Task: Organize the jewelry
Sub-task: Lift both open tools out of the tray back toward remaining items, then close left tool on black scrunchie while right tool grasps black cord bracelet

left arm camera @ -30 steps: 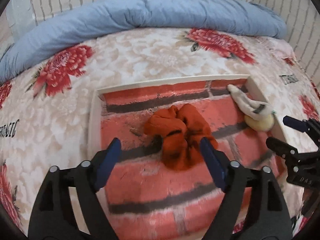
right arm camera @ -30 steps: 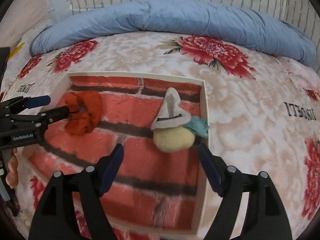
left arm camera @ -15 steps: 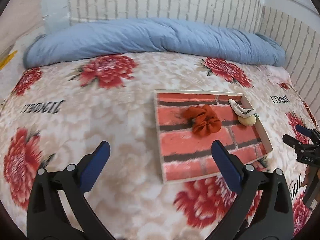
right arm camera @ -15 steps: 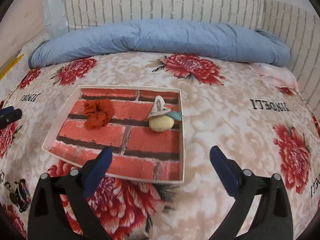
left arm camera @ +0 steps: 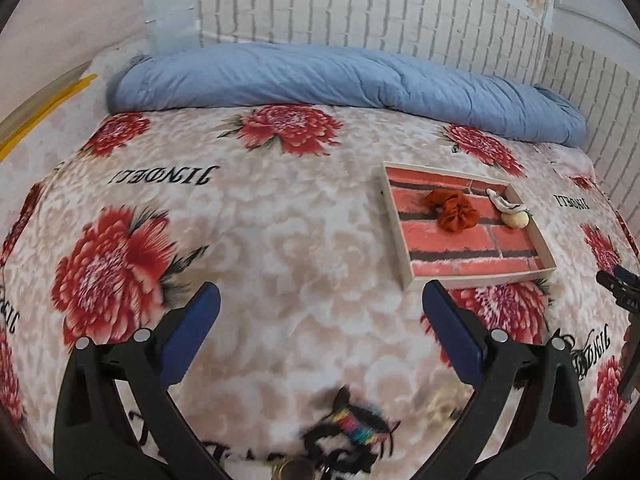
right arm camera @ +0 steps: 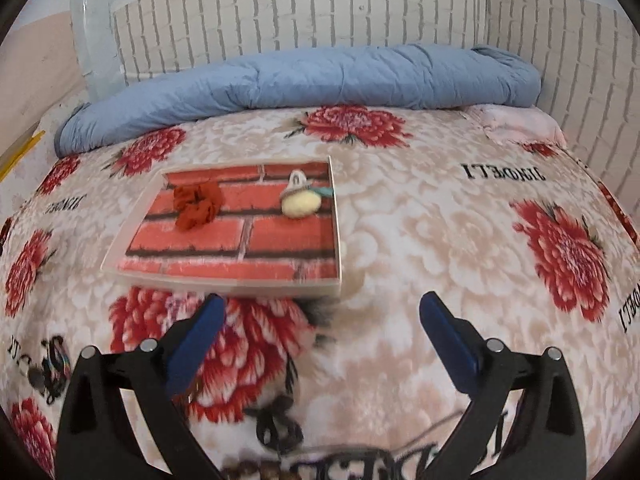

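Both claws stand wide open and empty: the left claw (left arm camera: 320,320) over bare bedspread (left arm camera: 280,240), the right claw (right arm camera: 320,320) just short of the tray (right arm camera: 224,286). The red scrunchie (right arm camera: 198,206) and a small cream ornament (right arm camera: 300,203) lie apart inside the tray, likely sorted already. More trinkets (left arm camera: 352,432) lie blurred at the near bed edge, with open room around them.

1. Lighting: bright, even and diffuse; only soft shadows.
2. Distortion: strong fisheye bowing, black vignette at every corner.
3. Blur: dark trinkets (left arm camera: 352,436) at 6 o'clock smeared; centre sharp.
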The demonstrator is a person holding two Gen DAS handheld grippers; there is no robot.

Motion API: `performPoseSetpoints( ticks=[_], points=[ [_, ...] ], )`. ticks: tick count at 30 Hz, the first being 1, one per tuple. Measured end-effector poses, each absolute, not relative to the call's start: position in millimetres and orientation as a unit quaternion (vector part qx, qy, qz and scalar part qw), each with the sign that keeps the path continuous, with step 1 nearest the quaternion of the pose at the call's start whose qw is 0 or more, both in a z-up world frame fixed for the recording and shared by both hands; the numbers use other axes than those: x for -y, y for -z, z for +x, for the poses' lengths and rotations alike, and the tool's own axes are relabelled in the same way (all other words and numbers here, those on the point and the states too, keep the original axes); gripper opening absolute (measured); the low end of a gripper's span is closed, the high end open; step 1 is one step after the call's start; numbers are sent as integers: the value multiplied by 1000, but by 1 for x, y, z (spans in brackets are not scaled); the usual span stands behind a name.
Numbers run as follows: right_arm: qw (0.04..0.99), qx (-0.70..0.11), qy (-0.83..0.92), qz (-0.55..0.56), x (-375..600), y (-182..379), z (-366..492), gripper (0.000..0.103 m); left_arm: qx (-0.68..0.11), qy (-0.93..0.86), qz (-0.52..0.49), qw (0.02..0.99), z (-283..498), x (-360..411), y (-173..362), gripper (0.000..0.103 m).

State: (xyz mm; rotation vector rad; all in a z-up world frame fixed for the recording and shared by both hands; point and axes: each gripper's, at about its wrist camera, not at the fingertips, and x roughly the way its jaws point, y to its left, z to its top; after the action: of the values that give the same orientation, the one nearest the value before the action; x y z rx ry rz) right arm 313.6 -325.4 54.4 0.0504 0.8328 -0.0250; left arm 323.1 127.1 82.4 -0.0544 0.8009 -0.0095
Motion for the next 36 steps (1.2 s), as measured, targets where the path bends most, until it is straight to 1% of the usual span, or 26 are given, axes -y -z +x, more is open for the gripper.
performPoseSetpoints(
  ticks=[5, 10, 16, 22, 27, 31, 36],
  points=[
    [915, -404, 9, 5, 322, -42, 277, 96, -398, 2, -39, 917, 290, -133, -64, 98],
    [920, -392, 11, 21, 333, -30, 242, 96, -391, -3, -27, 920, 259, -126, -51, 98],
    [923, -383, 27, 2, 340, -20, 216, 96, -384, -10, -21, 923, 232, -120, -36, 98],
    [932, -362, 37, -1, 352, -15, 199, 96, -380, -20, -20, 925, 223, -117, -26, 98],
    [927, -371, 44, 1, 359, 3, 198, 96, -386, -17, -9, 922, 224, -106, -21, 98],
    [926, -374, 50, -15, 358, 8, 200, 96, -389, -10, -40, 920, 222, -107, -11, 98],
    [926, -376, 43, 8, 364, 12, 197, 96, -399, -2, -30, 916, 222, -100, 1, 98]
  ],
)
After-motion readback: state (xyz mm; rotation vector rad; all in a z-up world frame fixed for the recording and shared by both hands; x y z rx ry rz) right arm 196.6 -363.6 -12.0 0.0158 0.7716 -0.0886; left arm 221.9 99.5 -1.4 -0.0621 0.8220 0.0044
